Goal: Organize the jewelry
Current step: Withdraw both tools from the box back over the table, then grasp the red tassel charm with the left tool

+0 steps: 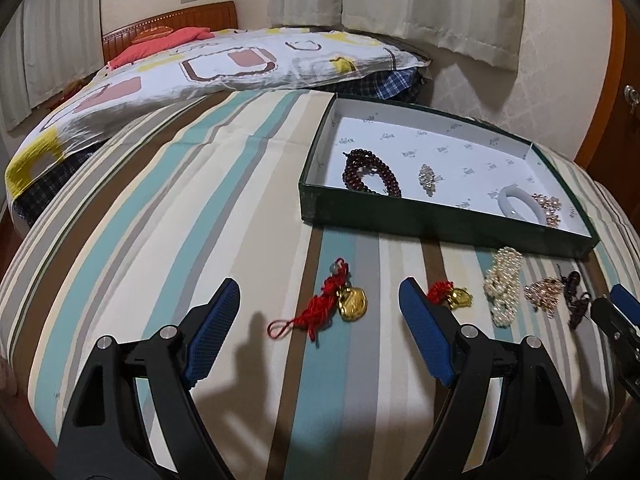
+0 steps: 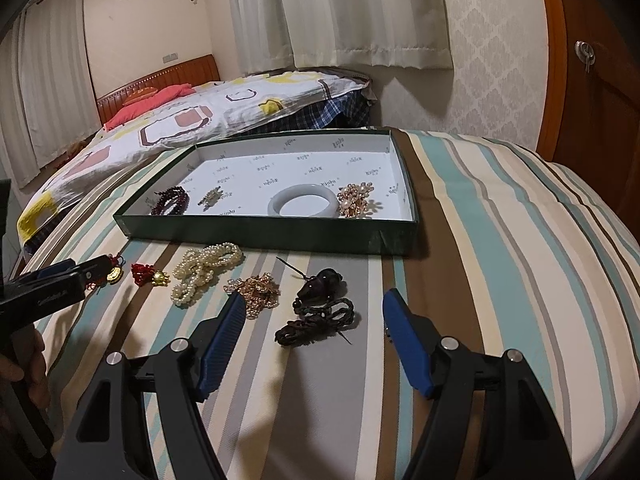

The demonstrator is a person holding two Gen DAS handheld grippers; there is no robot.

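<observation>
A green box (image 1: 440, 228) (image 2: 256, 232) with a white lining lies on the striped cloth. It holds a dark red bead bracelet (image 1: 372, 170), a small crystal brooch (image 1: 429, 176), a pale jade bangle (image 2: 304, 202) and a gold-pink cluster (image 2: 356, 200). In front of it lie a gold charm on red cord (image 1: 340, 304), a second gold charm (image 1: 456, 296), a pearl strand (image 2: 204, 274), a rose-gold piece (image 2: 256, 292) and a dark pendant on black cord (image 2: 320, 304). My left gripper (image 1: 320, 312) is open around the first charm. My right gripper (image 2: 314, 320) is open around the dark pendant.
The striped cloth (image 2: 500, 240) covers a raised, rounded surface that drops off at right. A bed with a patterned quilt (image 1: 208, 68) lies behind the box. Curtains (image 2: 360, 12) and a wooden door (image 2: 592, 80) stand beyond.
</observation>
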